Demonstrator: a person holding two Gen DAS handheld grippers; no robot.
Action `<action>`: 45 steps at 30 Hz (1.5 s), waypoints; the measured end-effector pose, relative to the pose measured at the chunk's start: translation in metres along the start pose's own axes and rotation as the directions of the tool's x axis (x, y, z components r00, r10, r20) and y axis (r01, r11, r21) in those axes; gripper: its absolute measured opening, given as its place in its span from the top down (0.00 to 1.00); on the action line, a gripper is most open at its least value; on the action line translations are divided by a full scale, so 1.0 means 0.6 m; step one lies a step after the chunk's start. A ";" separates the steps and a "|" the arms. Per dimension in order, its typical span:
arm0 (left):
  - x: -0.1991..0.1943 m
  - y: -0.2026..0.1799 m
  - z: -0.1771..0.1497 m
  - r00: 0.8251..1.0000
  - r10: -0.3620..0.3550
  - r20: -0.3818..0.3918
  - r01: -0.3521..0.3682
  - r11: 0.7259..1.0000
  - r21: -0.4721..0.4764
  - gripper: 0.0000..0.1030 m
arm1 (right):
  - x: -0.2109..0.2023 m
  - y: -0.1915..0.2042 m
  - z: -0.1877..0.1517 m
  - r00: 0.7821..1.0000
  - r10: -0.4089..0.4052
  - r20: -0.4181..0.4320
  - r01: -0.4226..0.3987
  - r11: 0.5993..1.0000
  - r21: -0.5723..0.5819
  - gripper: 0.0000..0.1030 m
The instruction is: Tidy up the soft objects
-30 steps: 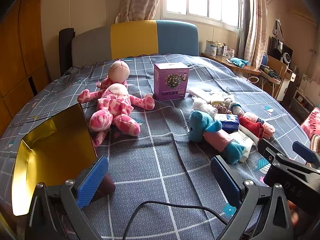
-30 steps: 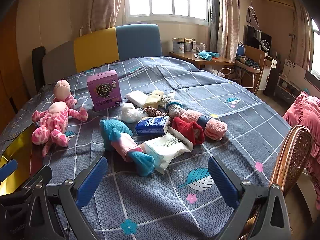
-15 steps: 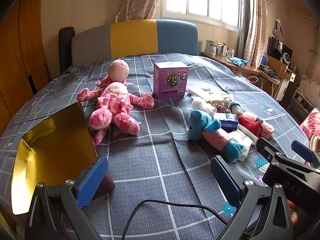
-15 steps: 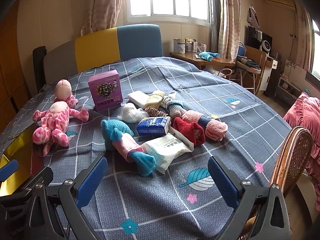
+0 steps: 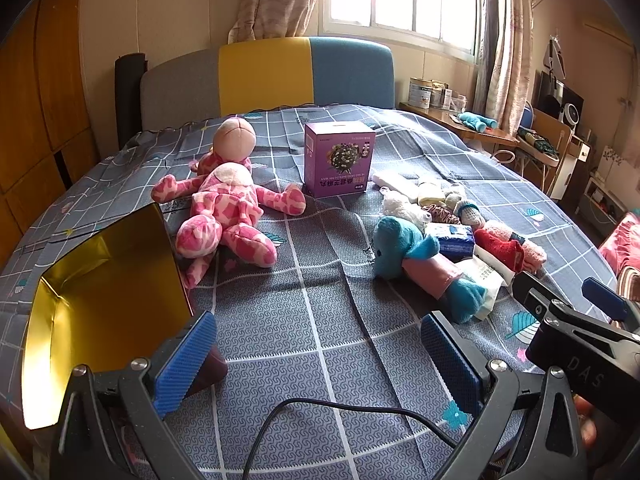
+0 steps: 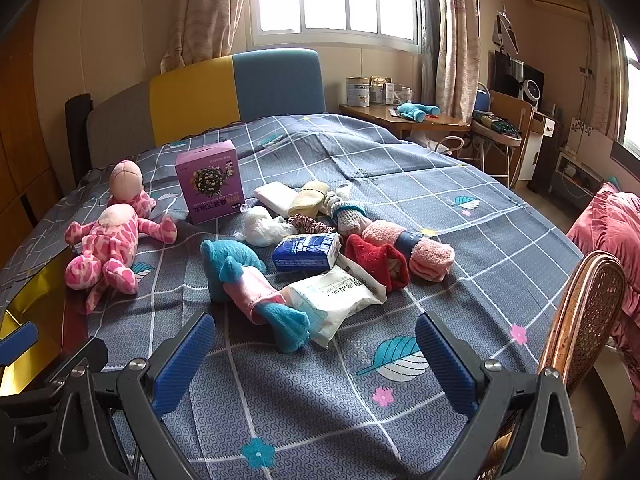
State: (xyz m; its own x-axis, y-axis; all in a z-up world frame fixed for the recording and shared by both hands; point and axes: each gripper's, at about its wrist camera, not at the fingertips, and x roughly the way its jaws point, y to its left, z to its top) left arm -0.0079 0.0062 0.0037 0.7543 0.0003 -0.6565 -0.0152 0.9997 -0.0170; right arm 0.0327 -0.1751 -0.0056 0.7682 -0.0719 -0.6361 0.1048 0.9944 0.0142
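Observation:
A pink spotted plush doll [image 5: 224, 216] [image 6: 108, 248] lies on the bed to the left. A teal plush in a pink shirt [image 5: 416, 264] [image 6: 252, 280] lies in the middle, beside a pile of rolled socks [image 6: 400, 252], a white wipes pack [image 6: 336, 300], a blue tissue pack [image 6: 306, 253] and small cloths. An open gold-lined box [image 5: 104, 300] lies at the left. My left gripper [image 5: 320, 356] is open and empty above the bedspread. My right gripper [image 6: 312, 360] is open and empty, just short of the teal plush.
A purple carton [image 5: 338, 158] stands upright behind the toys. A headboard [image 5: 264, 76] closes the far end. A wicker chair [image 6: 588, 312] stands at the bed's right edge. A cable [image 5: 320, 420] runs under the left gripper. A desk [image 6: 404, 120] is far right.
Both grippers have drifted slightly; the view has shifted a little. Nothing was taken hold of or let go.

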 end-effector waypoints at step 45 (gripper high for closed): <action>0.123 -0.021 0.078 0.934 -0.279 -0.222 0.261 0.960 -0.105 0.06 | 0.064 -0.175 0.048 0.993 0.019 -0.116 -0.012 0.998 0.063 0.01</action>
State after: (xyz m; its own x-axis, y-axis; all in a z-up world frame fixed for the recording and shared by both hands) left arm 0.0788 -0.0051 -0.0094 0.5634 -0.2835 -0.7760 0.1139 0.9570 -0.2669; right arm 0.0690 -0.2844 -0.0094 0.6915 -0.0434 -0.7211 0.1354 0.9883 0.0704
